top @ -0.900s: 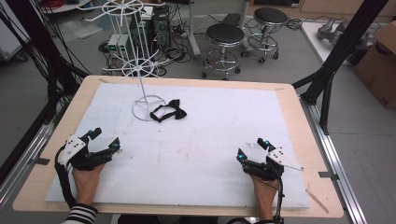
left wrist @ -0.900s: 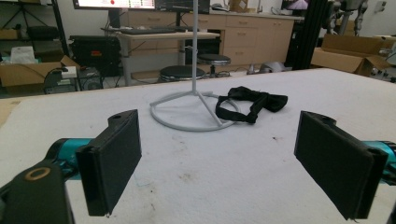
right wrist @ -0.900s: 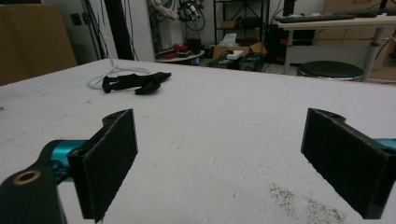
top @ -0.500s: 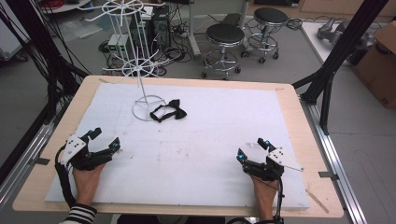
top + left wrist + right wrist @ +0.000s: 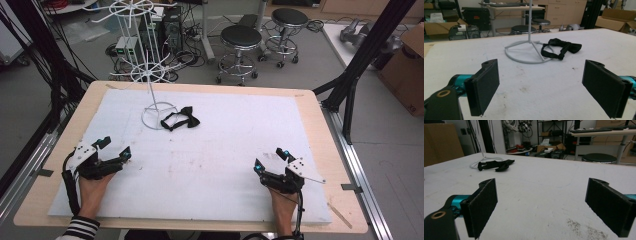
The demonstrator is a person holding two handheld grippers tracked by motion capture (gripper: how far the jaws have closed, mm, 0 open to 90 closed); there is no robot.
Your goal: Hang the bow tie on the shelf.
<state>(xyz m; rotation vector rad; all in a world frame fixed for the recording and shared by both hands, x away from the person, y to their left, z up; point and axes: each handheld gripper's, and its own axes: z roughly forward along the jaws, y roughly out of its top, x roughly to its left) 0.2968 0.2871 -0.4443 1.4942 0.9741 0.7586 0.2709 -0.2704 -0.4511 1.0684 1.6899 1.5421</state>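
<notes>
On the surface (image 5: 210,165) a wire stand (image 5: 150,70) sits toward the far left, a strap (image 5: 180,119) just right of its base ring (seemingly overlapping it). The left tool (image 5: 116,150) and right tool (image 5: 268,161) rest near the front corners.

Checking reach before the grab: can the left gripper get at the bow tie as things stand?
Probably yes. The left gripper is open, with bare mat between it and the bow tie. The stand's ring touches the tie's strap, so it may crowd a grasp there.
</notes>
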